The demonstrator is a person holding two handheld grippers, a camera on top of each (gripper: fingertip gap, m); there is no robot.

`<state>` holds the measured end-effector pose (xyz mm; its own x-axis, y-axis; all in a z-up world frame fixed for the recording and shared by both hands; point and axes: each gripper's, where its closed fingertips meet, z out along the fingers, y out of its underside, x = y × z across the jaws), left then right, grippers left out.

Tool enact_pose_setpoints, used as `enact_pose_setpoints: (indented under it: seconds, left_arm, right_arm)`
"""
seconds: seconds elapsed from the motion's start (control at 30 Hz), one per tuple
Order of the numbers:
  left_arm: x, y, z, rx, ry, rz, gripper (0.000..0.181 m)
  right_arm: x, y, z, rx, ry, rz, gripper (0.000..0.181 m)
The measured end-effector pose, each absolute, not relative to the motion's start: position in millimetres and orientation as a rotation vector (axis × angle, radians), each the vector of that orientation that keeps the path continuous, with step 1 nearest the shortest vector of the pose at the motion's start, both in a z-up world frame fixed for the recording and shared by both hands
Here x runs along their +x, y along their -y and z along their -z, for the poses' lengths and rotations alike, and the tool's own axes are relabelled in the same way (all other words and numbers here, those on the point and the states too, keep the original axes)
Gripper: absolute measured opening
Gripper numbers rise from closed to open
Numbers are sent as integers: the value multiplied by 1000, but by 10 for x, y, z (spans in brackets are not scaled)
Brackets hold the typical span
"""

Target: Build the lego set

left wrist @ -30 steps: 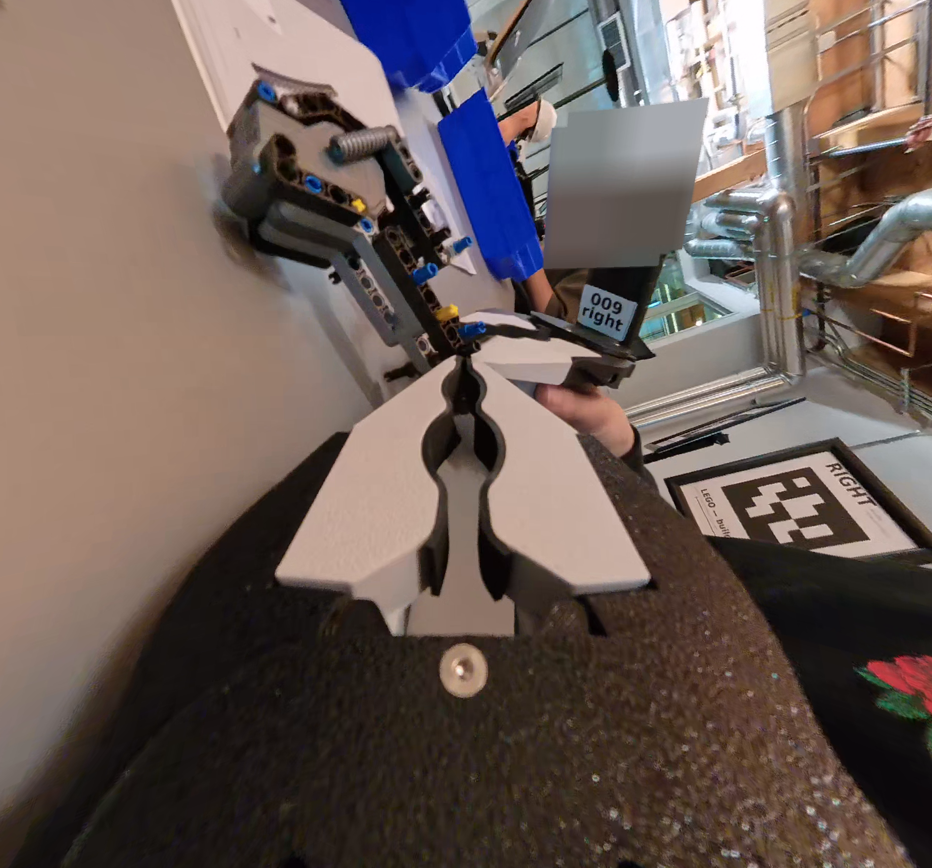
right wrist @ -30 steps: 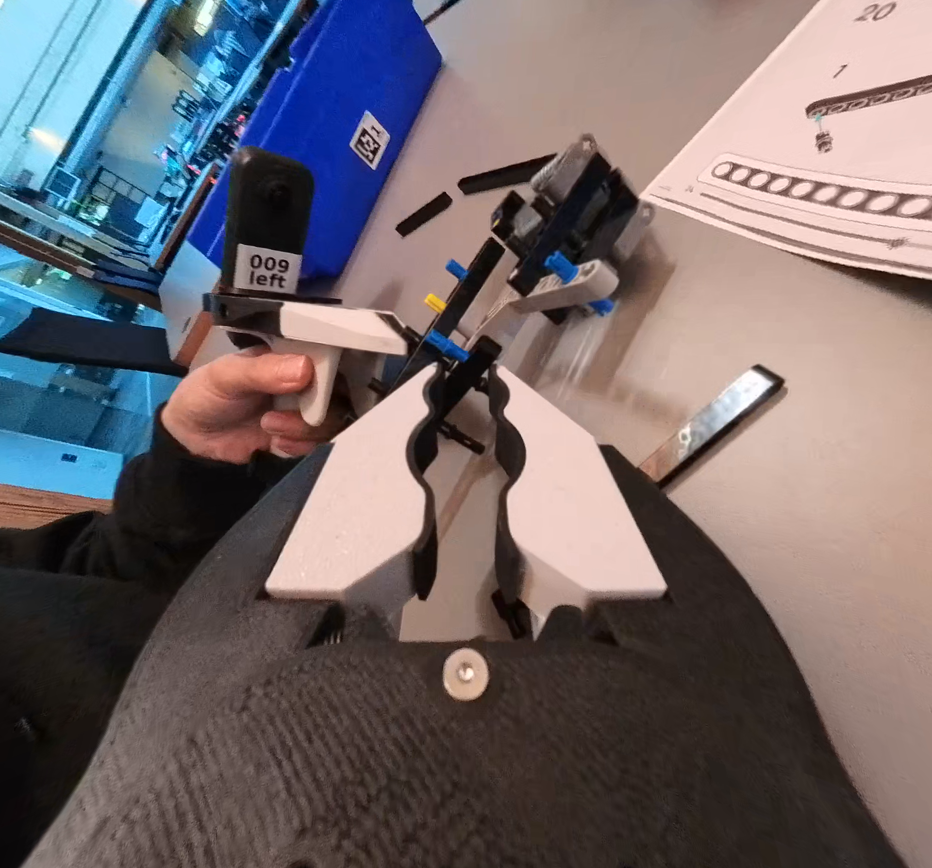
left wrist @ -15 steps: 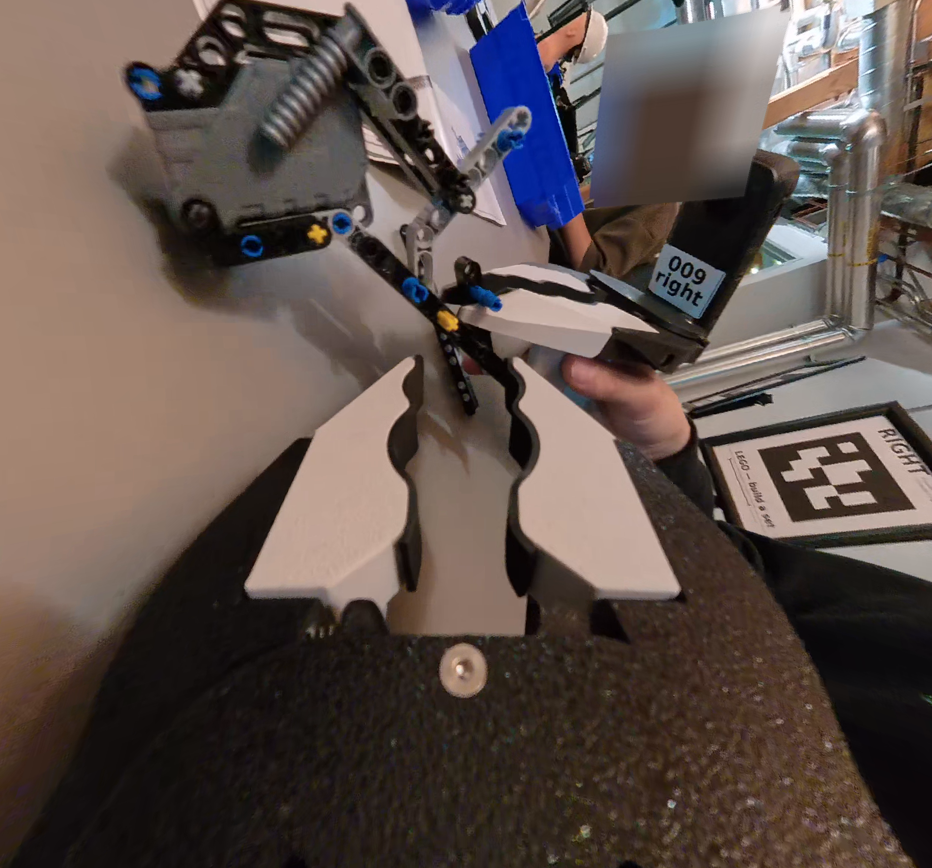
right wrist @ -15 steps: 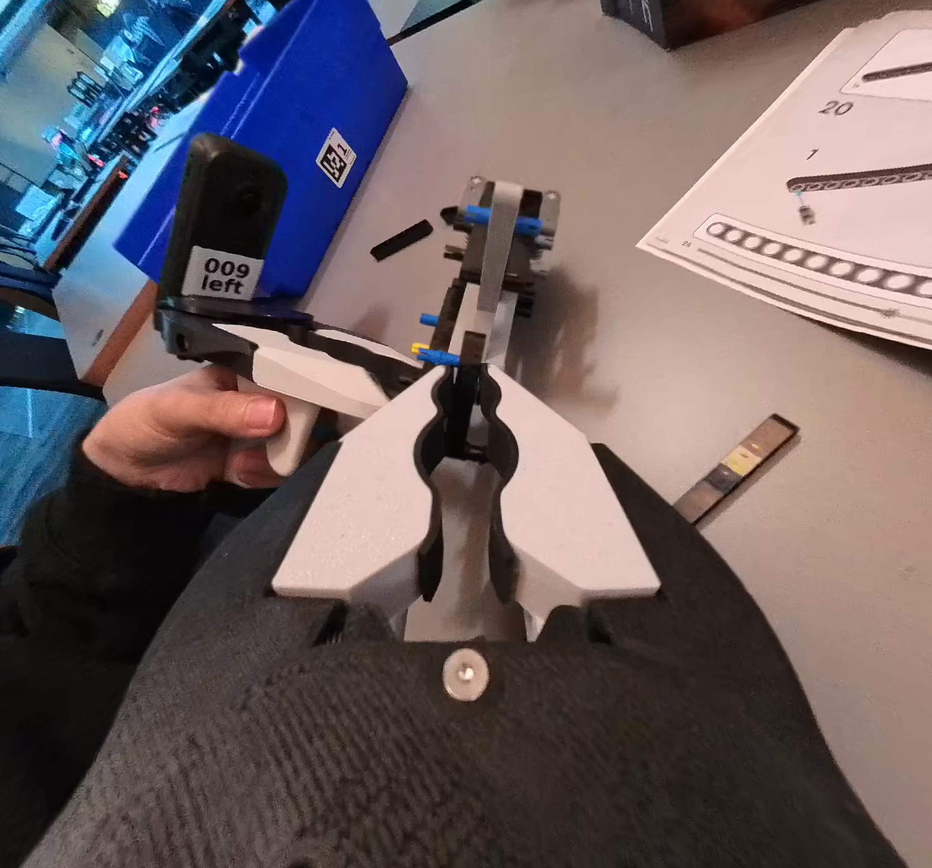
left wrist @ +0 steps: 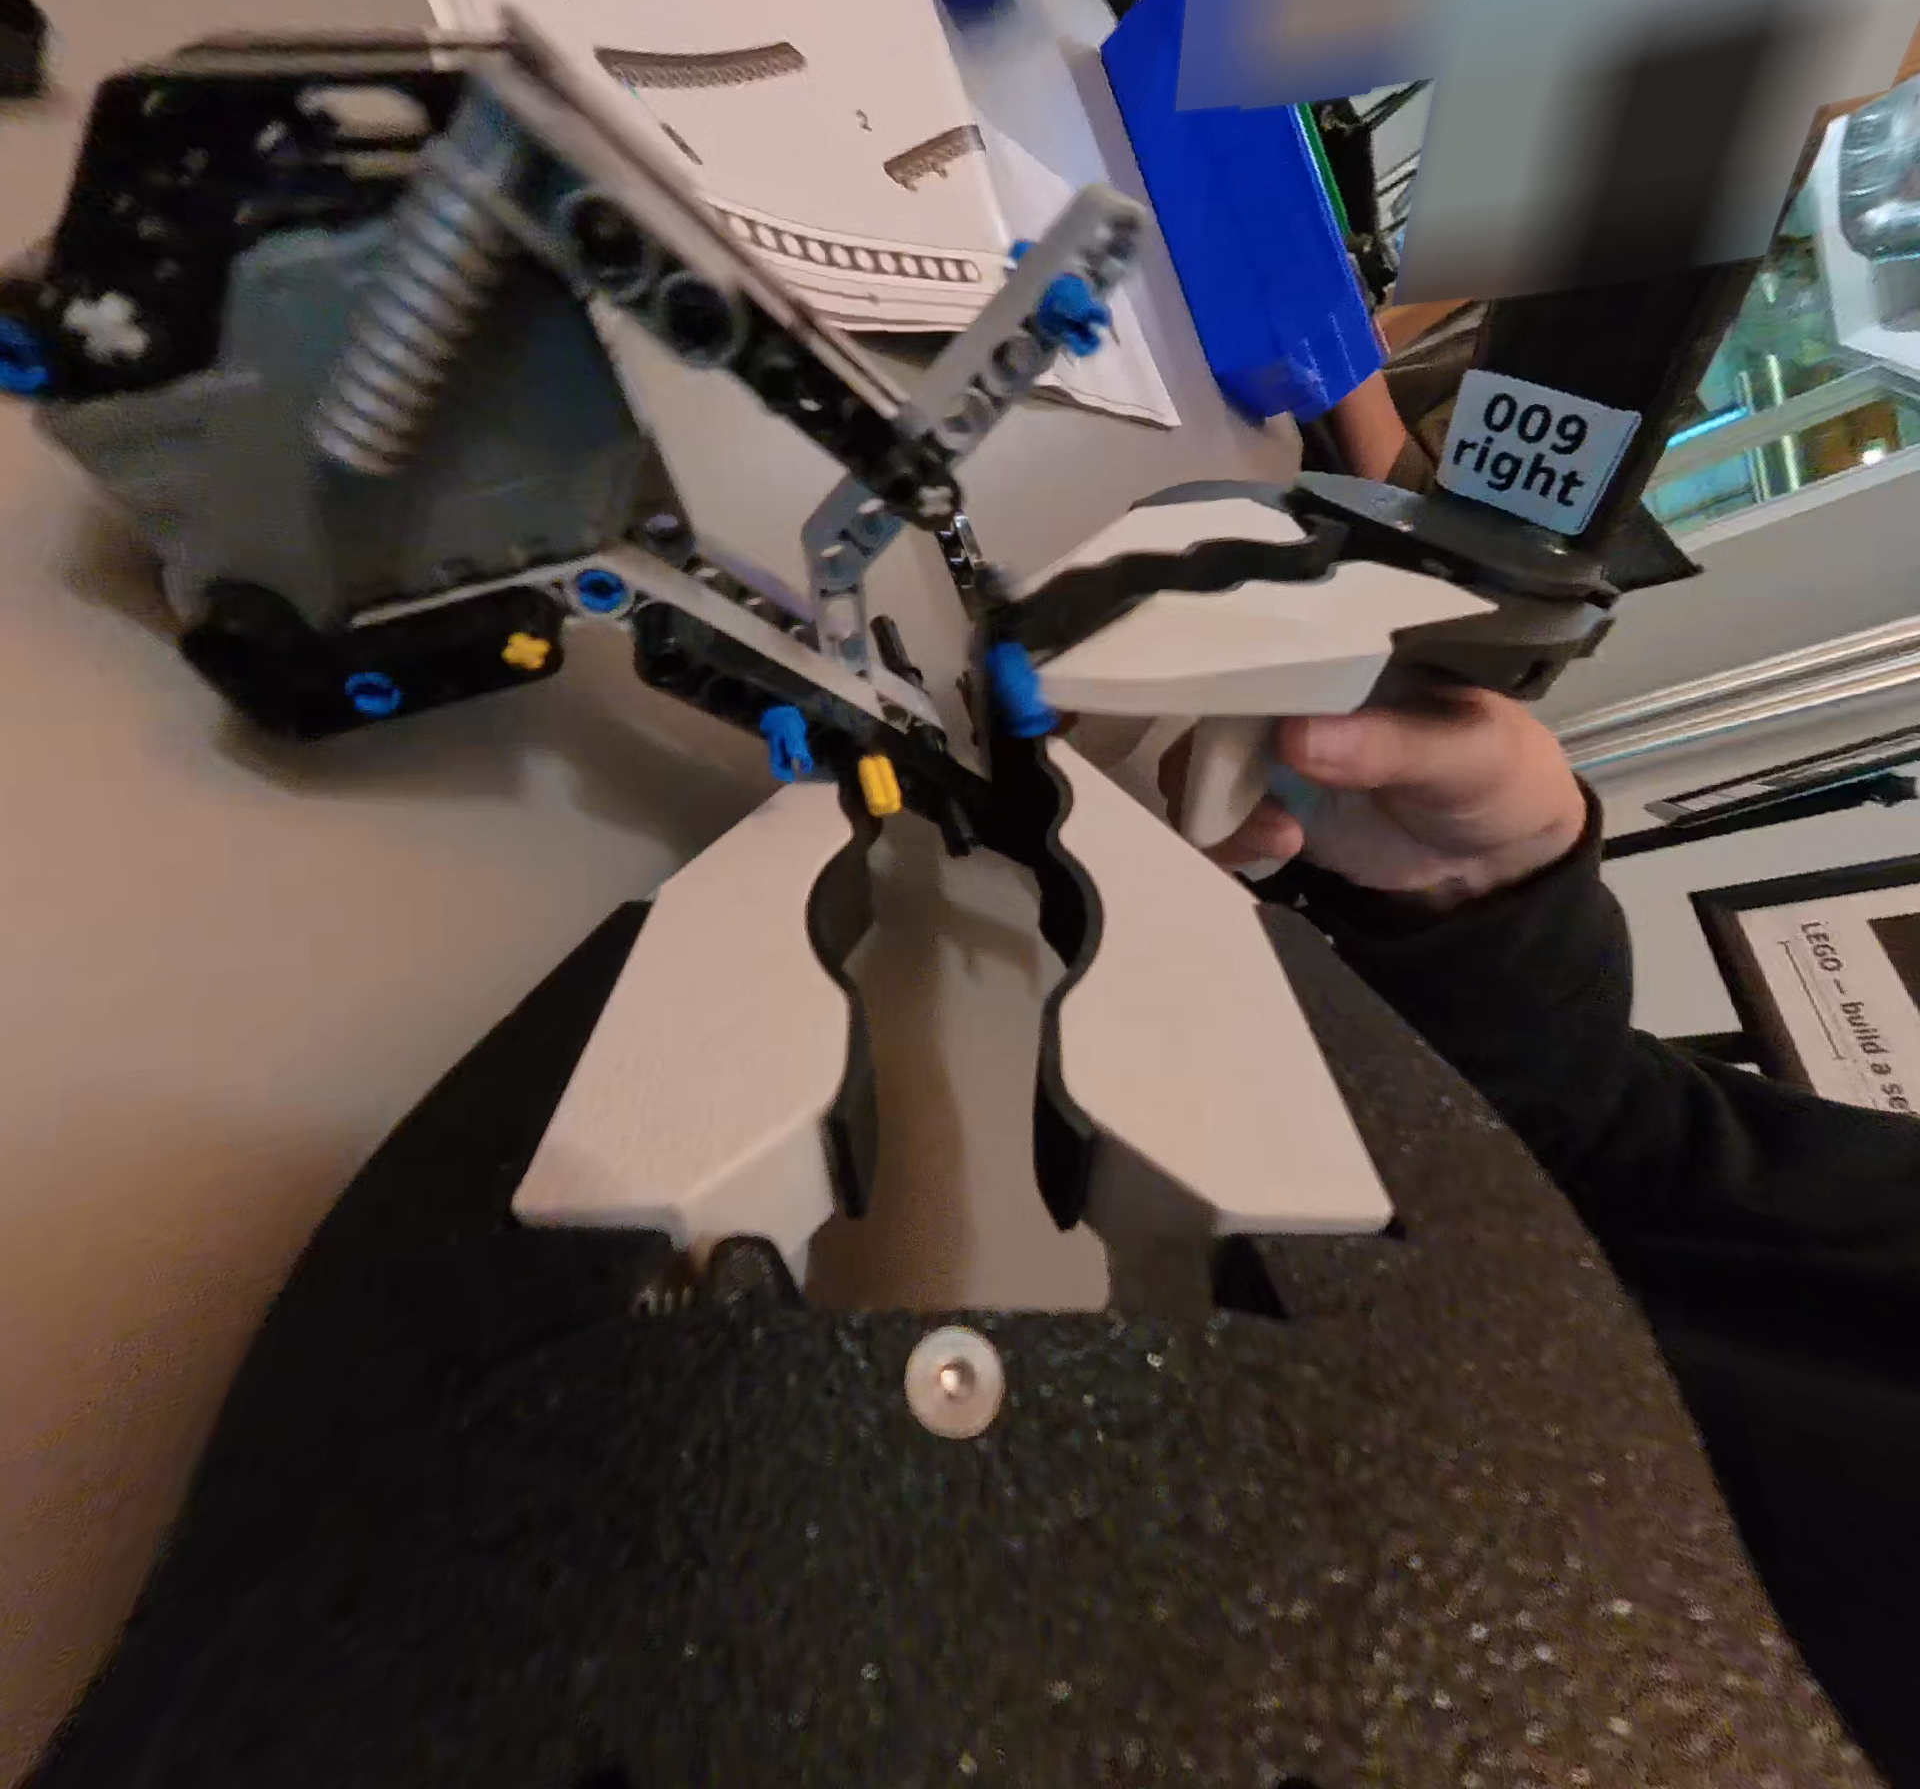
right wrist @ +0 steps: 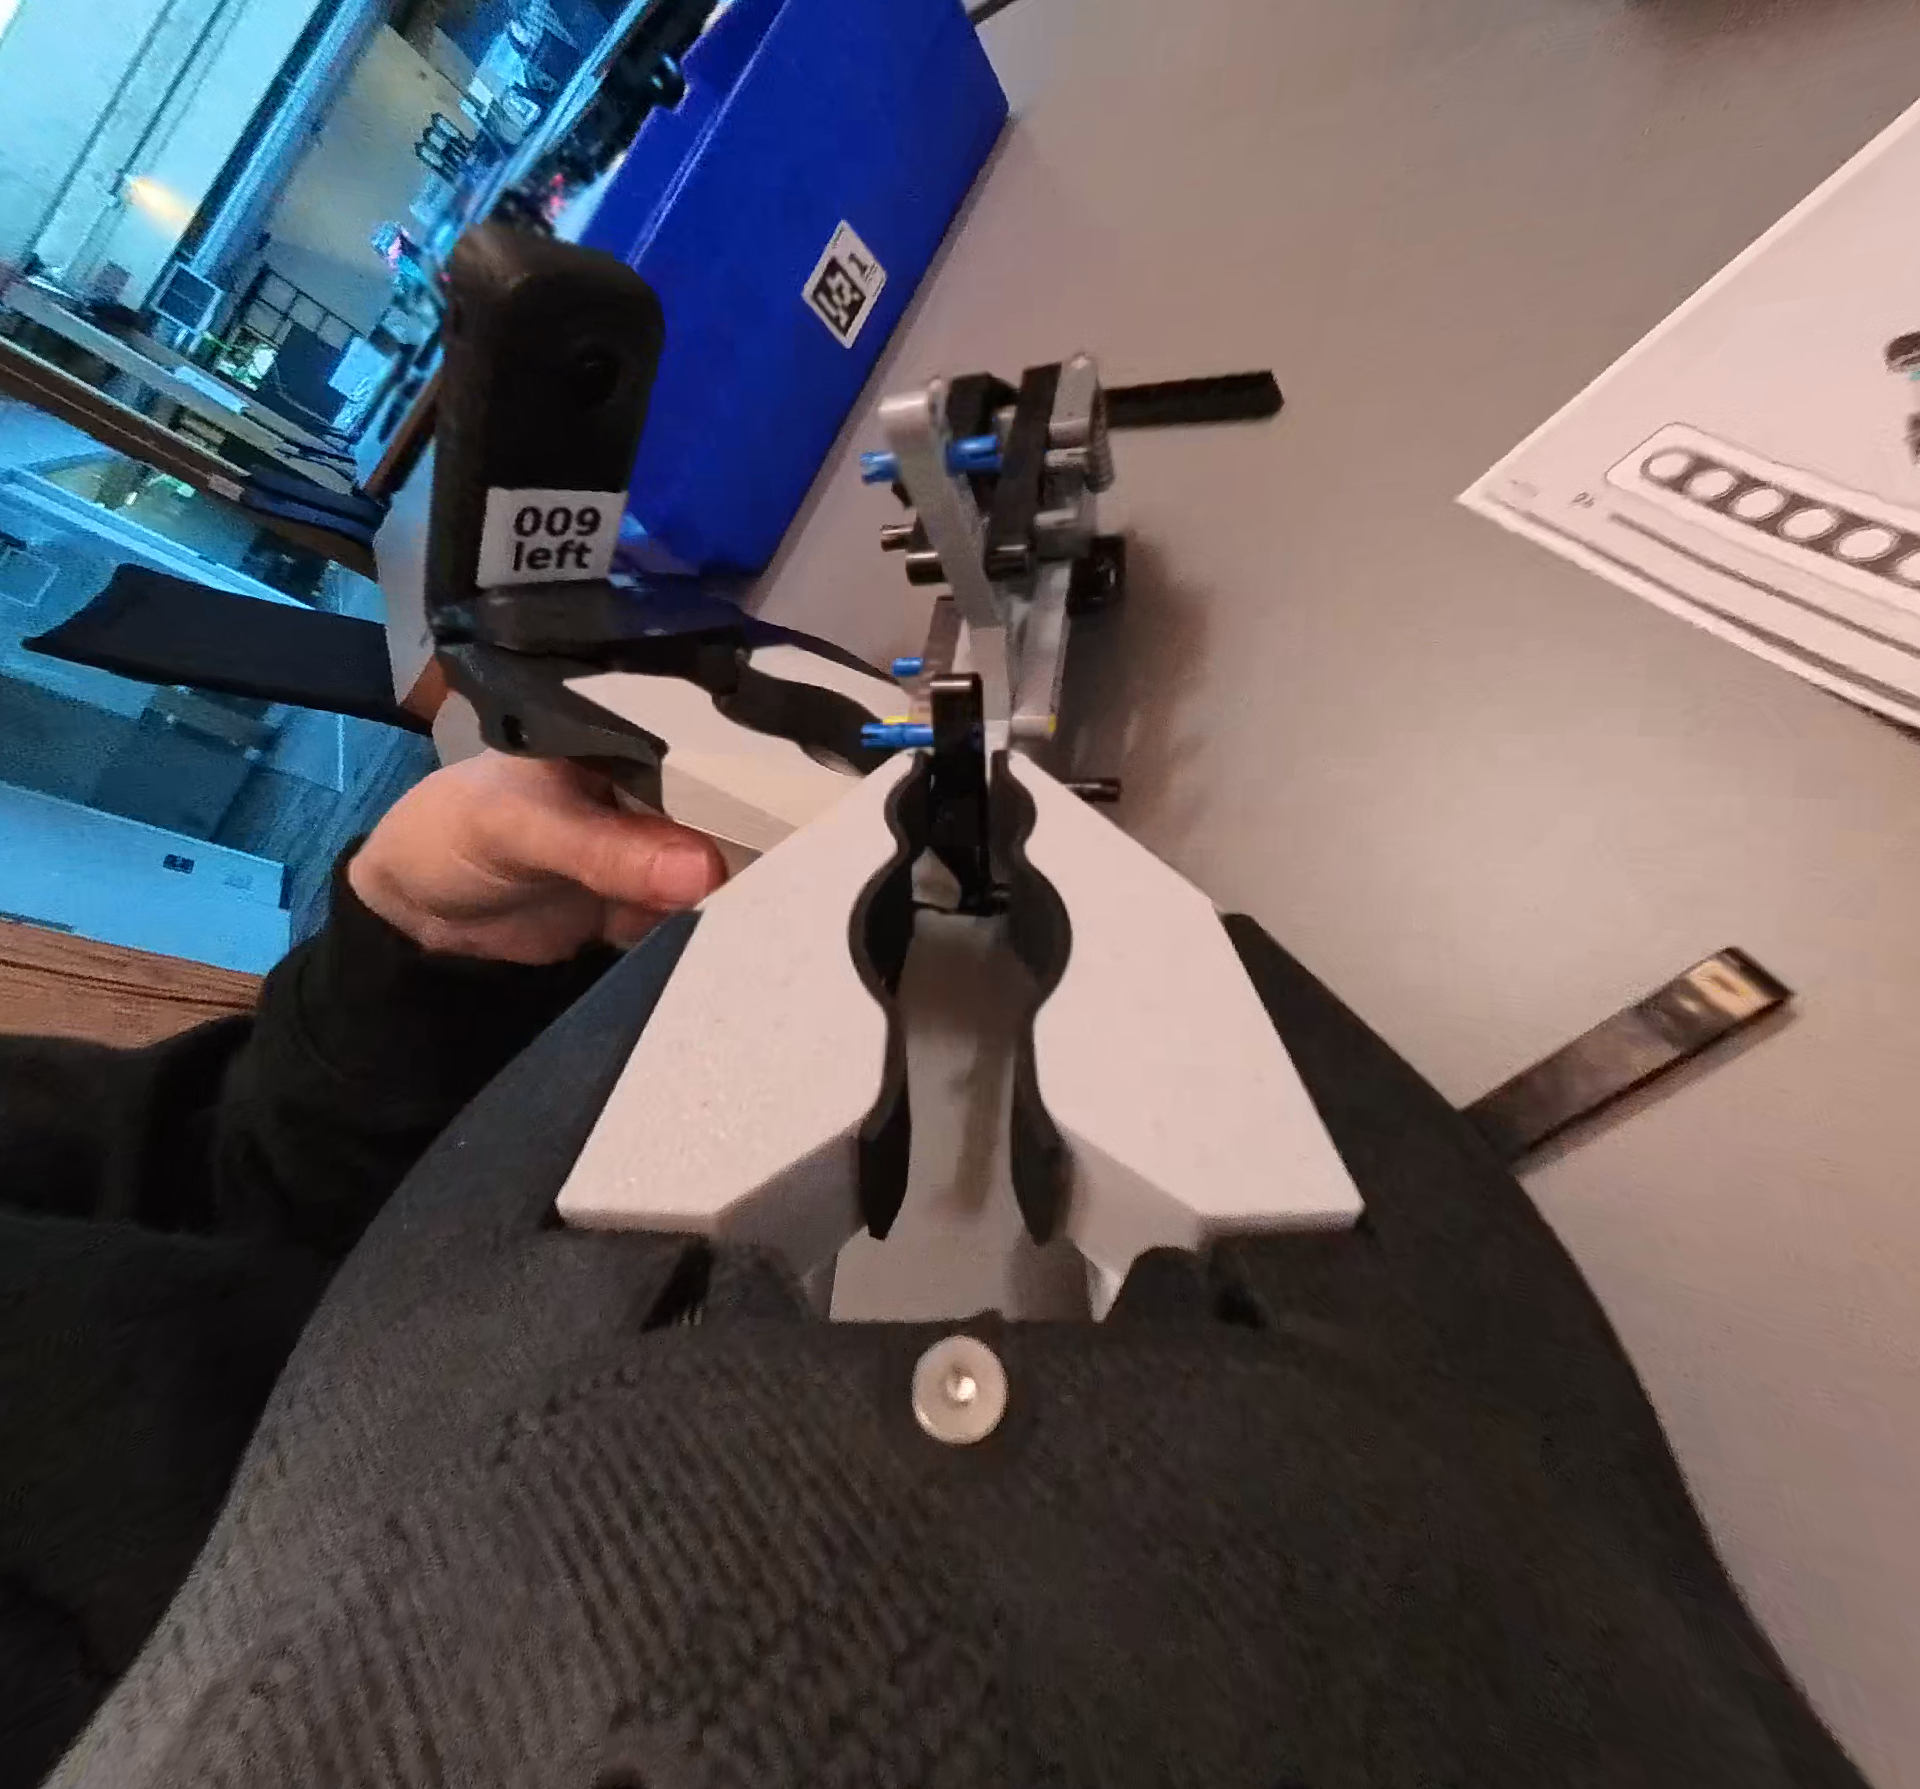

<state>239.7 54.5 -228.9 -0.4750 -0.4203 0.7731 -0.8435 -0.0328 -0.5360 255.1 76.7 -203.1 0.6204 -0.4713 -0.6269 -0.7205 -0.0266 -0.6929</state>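
The lego model (left wrist: pixel 436 409) is a grey and black block with a metal spring, grey arms and a black beam (left wrist: pixel 831 700) carrying blue and yellow pins. It lies on the grey table (left wrist: pixel 208 908). My left gripper (left wrist: pixel 951 789) is open, and the beam's end sits between its fingertips. My right gripper (right wrist: pixel 954 768) is shut on the black beam's tip (right wrist: pixel 956 711), with the model (right wrist: pixel 997 513) standing beyond it. The right gripper also shows in the left wrist view (left wrist: pixel 1013 648), and the left gripper shows in the right wrist view (right wrist: pixel 800 700).
An instruction sheet (right wrist: pixel 1714 492) lies at the right. Blue bins (right wrist: pixel 790 212) stand at the back left. A loose black beam (right wrist: pixel 1195 401) lies behind the model and a flat black strip (right wrist: pixel 1642 1022) near my right gripper. A framed marker card (left wrist: pixel 1849 991) is at the right.
My left gripper opened and let go of the black beam, while my right gripper shut on it. The model has turned and now looks nearer in the left wrist view.
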Motion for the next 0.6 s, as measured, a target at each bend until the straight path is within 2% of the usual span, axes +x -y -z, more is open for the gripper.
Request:
enact_pose_setpoints:
  seconds: [0.03, 0.13, 0.33, 0.43, 0.5, 0.6]
  left_arm:
    - [2409, -559, 2288, 1326, 1870, -1528, 22]
    - [2374, -566, 2260, 1240, 1844, -1557, 17]
    - [2228, -518, 2016, 951, 1918, -1688, 14]
    - [2102, -495, 1955, 804, 1965, -1697, 13]
    - [2011, -487, 1916, 717, 1955, -1687, 14]
    - [2045, -492, 1893, 728, 1947, -1715, 15]
  right_arm:
    - [2596, -722, 1990, -1640, -996, -248, 13]
    - [2643, -614, 1827, -1549, -969, -272, 18]
    - [2506, -664, 1835, -1592, -875, -411, 39]
    - [2390, -791, 1759, -1559, -794, -508, 38]
    - [2298, -874, 1658, -1509, -718, -578, 26]
    - [2322, -920, 1617, -1437, -731, -566, 21]
